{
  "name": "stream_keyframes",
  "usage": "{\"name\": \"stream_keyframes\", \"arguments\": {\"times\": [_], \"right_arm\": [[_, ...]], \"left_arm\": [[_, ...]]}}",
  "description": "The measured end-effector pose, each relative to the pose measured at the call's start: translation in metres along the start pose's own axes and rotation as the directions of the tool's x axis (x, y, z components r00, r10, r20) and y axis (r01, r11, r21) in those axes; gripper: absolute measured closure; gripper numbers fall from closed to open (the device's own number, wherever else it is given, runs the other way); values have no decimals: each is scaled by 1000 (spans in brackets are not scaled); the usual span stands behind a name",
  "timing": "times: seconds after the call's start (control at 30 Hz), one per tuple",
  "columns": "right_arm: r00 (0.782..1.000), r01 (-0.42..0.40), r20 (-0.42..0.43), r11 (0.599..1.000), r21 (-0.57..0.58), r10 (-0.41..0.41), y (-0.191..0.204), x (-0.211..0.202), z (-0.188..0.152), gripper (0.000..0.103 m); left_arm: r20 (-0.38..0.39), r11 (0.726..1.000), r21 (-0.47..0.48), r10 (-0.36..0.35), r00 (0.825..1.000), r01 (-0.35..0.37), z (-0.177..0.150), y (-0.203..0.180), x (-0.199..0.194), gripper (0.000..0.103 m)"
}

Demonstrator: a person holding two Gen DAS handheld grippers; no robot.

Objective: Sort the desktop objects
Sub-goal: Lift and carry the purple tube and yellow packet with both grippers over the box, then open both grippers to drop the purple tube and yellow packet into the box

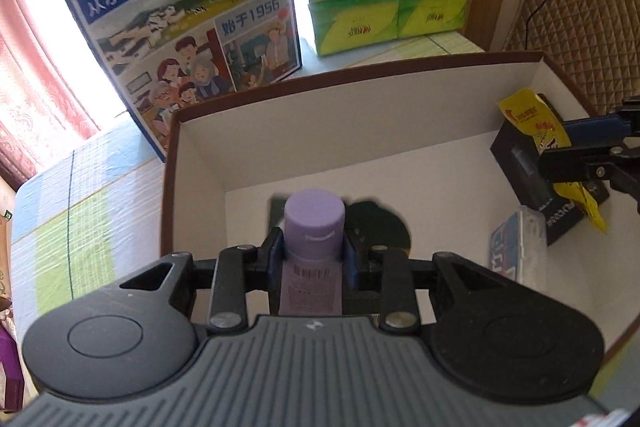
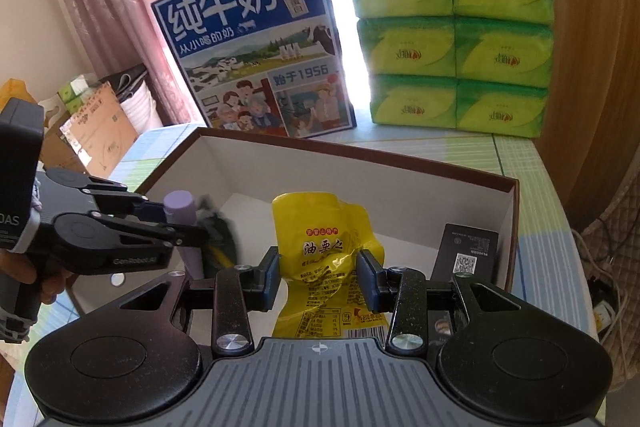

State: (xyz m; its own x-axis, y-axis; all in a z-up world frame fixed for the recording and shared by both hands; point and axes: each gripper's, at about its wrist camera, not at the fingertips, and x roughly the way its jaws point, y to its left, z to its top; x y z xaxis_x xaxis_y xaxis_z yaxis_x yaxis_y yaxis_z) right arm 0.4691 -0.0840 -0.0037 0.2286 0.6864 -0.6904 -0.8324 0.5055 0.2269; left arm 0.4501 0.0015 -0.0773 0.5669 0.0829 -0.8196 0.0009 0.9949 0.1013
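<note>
Bottle (image 1: 314, 227), purple and capped, is clamped between the fingers of the left gripper (image 1: 314, 251) over the box (image 1: 280, 123), near its left wall. A yellow packet (image 2: 320, 251) is pinched by the right gripper (image 2: 318, 277) beside a black carton (image 2: 466, 251) at the right wall. The dark items under the bottle are blurred.
</note>
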Motion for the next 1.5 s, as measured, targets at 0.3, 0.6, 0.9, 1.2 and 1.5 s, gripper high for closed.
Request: {"name": "stream_keyframes", "arguments": {"times": [0.3, 0.6, 0.9, 1.2, 1.5], "right_arm": [[999, 21, -34, 1000, -15, -21, -4, 22, 3, 66], [995, 89, -42, 990, -114, -94, 1, 45, 10, 65], [993, 118, 27, 978, -172, -115, 8, 37, 10, 27], [993, 111, -12, 975, -192, -115, 15, 11, -5, 5], [985, 164, -33, 982, -96, -167, 15, -18, -18, 2]], "left_arm": [[12, 1000, 18, -2, 1000, 2, 17, -3, 8, 76], [7, 1000, 9, 9, 1000, -9, 19, 0, 9, 63], [16, 1000, 8, 10, 1000, -10, 16, 4, 1, 41], [43, 1000, 22, 13, 999, -14, 11, 4, -19, 25], [96, 1000, -10, 23, 995, -22, 0, -4, -54, 15]]}}
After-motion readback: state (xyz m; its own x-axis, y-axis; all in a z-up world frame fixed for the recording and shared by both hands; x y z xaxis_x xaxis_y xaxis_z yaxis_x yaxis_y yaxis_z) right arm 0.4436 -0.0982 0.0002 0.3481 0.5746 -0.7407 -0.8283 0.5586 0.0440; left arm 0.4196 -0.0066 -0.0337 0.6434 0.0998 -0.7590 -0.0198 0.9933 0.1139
